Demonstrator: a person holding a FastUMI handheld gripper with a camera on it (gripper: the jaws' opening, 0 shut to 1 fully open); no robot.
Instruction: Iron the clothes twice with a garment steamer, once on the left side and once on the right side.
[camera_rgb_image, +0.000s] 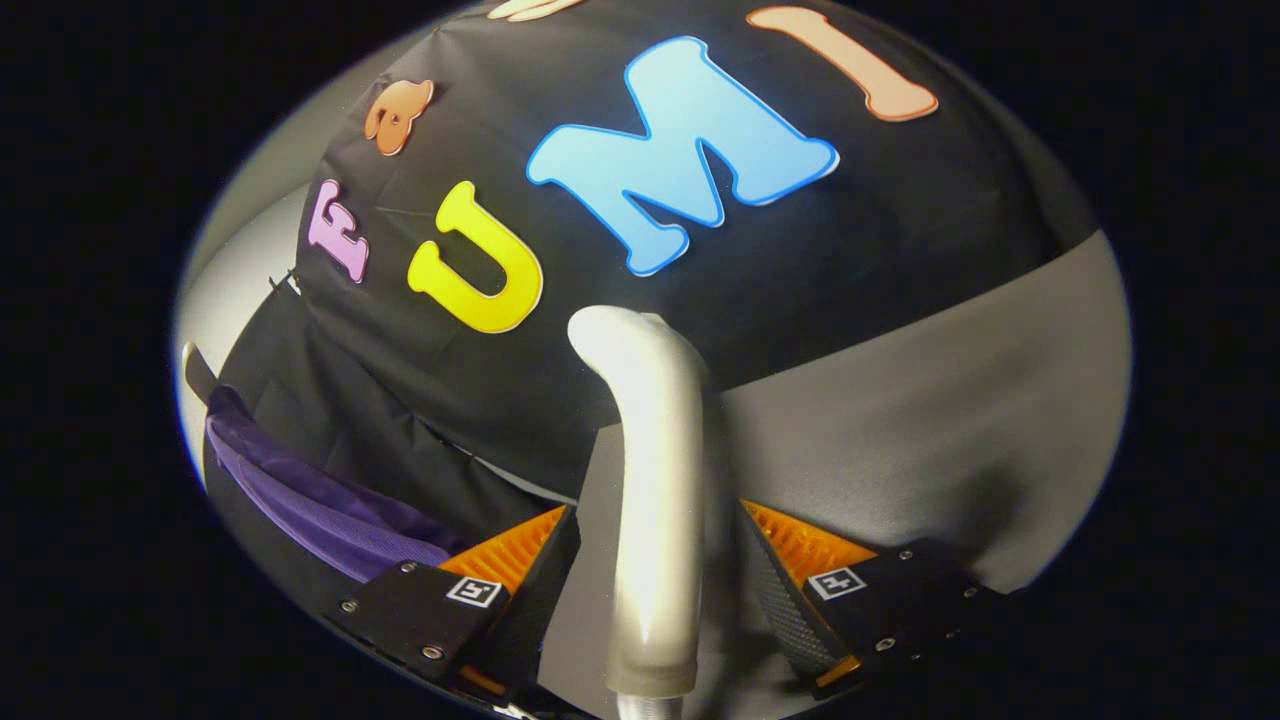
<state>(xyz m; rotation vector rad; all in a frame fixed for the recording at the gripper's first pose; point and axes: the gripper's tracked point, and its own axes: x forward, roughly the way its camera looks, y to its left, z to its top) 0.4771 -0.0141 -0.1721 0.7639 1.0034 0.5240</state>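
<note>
Steamer stood between the fingers, purple garment off to the left, no ironing pass visibly under way.

On the left, a purple garment (330, 510) hung from a pale hanger (190, 362) against the black booth wall (800, 260), well apart from the steamer's head. In the middle, the white garment steamer (655, 480) rose upright between the fingers of the gripper (655, 570), its bent head pointing up towards the wall, not at the cloth. The fingers sat close on either side of the handle; whether both pressed on it could not be told. To the right lay a bare grey surface (950, 420). By this look, neither the left nor the right pass seemed done.
</note>
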